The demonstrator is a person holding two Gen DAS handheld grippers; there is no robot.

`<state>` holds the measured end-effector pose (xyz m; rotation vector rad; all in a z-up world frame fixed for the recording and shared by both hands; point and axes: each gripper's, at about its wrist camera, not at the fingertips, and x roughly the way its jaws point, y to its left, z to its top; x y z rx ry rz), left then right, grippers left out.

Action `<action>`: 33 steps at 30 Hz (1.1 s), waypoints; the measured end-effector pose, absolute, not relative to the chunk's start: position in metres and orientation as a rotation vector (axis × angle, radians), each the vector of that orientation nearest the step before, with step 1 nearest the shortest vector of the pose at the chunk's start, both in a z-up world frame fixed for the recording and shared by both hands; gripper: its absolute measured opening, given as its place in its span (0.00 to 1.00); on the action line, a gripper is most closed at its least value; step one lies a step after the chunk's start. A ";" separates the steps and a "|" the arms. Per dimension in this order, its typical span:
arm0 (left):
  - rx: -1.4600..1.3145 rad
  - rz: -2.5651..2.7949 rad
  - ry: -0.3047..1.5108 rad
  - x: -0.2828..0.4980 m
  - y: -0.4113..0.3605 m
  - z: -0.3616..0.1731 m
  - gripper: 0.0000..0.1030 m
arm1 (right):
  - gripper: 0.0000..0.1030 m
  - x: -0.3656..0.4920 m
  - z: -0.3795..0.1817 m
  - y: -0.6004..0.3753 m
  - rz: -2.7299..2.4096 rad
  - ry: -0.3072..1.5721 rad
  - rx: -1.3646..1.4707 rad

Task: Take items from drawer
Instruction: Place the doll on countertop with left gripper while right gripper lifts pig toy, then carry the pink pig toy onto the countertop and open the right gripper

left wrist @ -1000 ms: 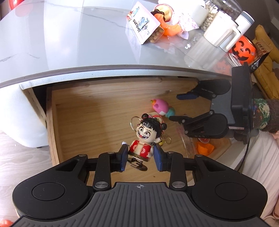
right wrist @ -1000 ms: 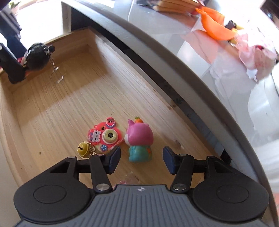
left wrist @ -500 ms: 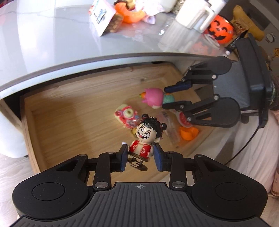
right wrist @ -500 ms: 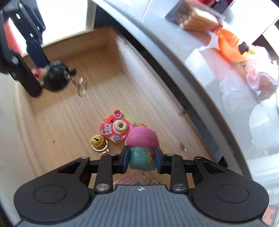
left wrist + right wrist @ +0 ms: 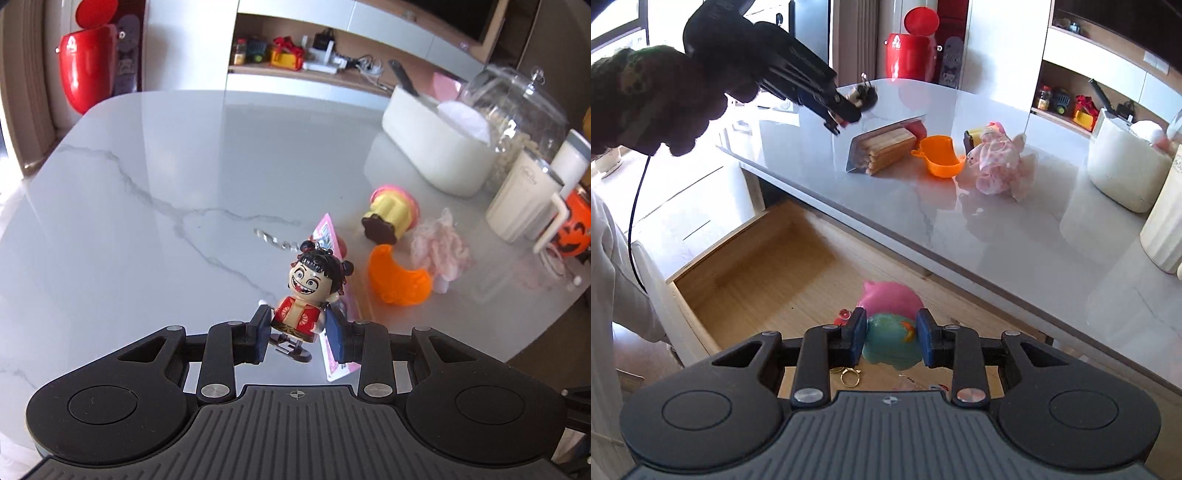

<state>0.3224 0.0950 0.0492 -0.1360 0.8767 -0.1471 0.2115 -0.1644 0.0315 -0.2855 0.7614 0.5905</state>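
Note:
My left gripper [image 5: 295,334] is shut on a small doll figure [image 5: 308,286] with black hair and a red robe, held above the grey marble tabletop [image 5: 147,192]. In the right wrist view that same gripper [image 5: 846,110] hangs over the table's far corner. My right gripper [image 5: 891,338] is shut on a pink-and-teal pig toy [image 5: 892,321], lifted over the open wooden drawer [image 5: 768,273]. A gold bell and key ring [image 5: 849,376] and a red charm [image 5: 844,315] lie on the drawer floor below it.
On the tabletop lie a snack packet [image 5: 882,149], an orange cup [image 5: 940,155], a pink frilly toy [image 5: 997,164] and a yellow pudding toy [image 5: 391,214]. A white box [image 5: 439,151], a white jug [image 5: 524,199], a glass dome [image 5: 517,107] and a pumpkin bucket [image 5: 574,230] stand at the right.
Both grippers have risen. The left one carried the doll from the drawer up over the tabletop. The right one, after shutting on the pig toy, has lifted it off the drawer floor.

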 end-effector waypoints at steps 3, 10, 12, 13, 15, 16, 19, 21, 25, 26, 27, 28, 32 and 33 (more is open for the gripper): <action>-0.114 -0.126 0.865 0.329 0.087 0.037 0.35 | 0.28 0.206 0.023 -0.168 0.581 0.757 -0.265; -0.187 -0.171 0.686 0.285 0.111 0.068 0.34 | 0.28 0.206 0.021 -0.182 0.565 0.789 -0.236; -0.187 -0.220 0.654 0.262 0.115 0.075 0.34 | 0.28 0.211 0.021 -0.186 0.573 0.828 -0.209; -0.184 -0.248 0.642 0.251 0.115 0.075 0.34 | 0.28 0.213 0.020 -0.186 0.586 0.858 -0.199; -0.188 -0.305 0.643 0.231 0.115 0.071 0.34 | 0.29 0.220 0.014 -0.181 0.605 0.919 -0.231; -0.201 -0.338 0.657 0.223 0.114 0.066 0.34 | 0.29 0.221 0.009 -0.175 0.612 0.936 -0.287; -0.244 -0.395 0.726 0.215 0.109 0.046 0.34 | 0.35 0.232 -0.011 -0.152 0.587 0.975 -0.468; -0.253 -0.407 0.759 0.213 0.109 0.035 0.34 | 0.44 0.246 -0.023 -0.142 0.547 1.022 -0.481; -0.215 -0.400 0.773 0.207 0.112 0.029 0.34 | 0.54 0.268 -0.049 -0.118 0.443 1.010 -0.550; -0.219 -0.399 0.773 0.206 0.114 0.029 0.34 | 0.54 0.272 -0.054 -0.116 0.426 1.017 -0.549; -0.230 -0.402 0.774 0.205 0.116 0.029 0.34 | 0.54 0.278 -0.062 -0.113 0.406 1.036 -0.543; -0.239 -0.407 0.775 0.204 0.118 0.030 0.34 | 0.54 0.283 -0.068 -0.112 0.387 1.049 -0.543; -0.225 -0.414 0.785 0.201 0.120 0.031 0.34 | 0.56 0.296 -0.090 -0.110 0.325 1.098 -0.565; -0.218 -0.417 0.788 0.200 0.120 0.031 0.34 | 0.58 0.297 -0.093 -0.110 0.320 1.102 -0.568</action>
